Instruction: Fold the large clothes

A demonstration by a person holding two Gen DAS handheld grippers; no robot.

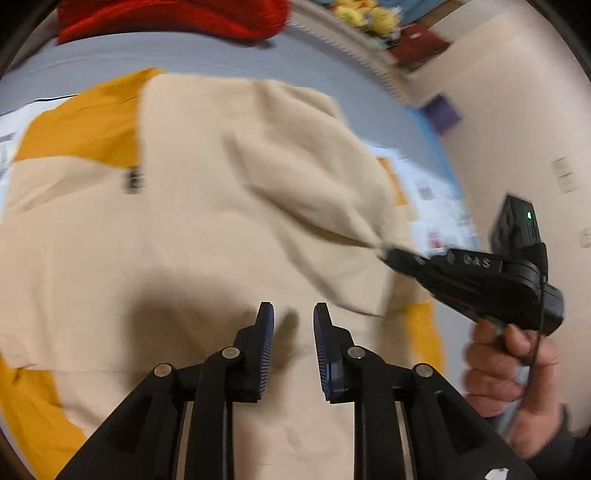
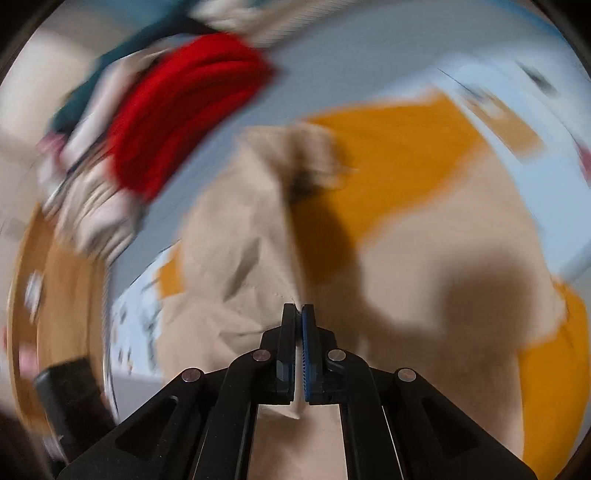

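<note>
Right tongs (image 2: pixel 299 314) level — seemingly pinching beige garment (image 1: pixel 207 221)

A large beige garment (image 1: pixel 192 229) lies spread over an orange cloth (image 1: pixel 85 125), one edge lifted.

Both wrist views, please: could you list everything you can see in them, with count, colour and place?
Beige and mustard-yellow cloth garment: one, spread over the surface, right edge lifted.
Grey table surface: one, under the garment.
Red knitted garment: one, bunched at the far edge.
Teal cloth: one, blurred, behind the red one.
Yellow plush toy: one, blurred, beyond the table.
Purple square item: one, on the pale floor.
Left gripper: black with blue pads, open, above the garment.
Right gripper: black, shut on the garment's edge.
Right hand: one, holding the gripper handle.
</note>
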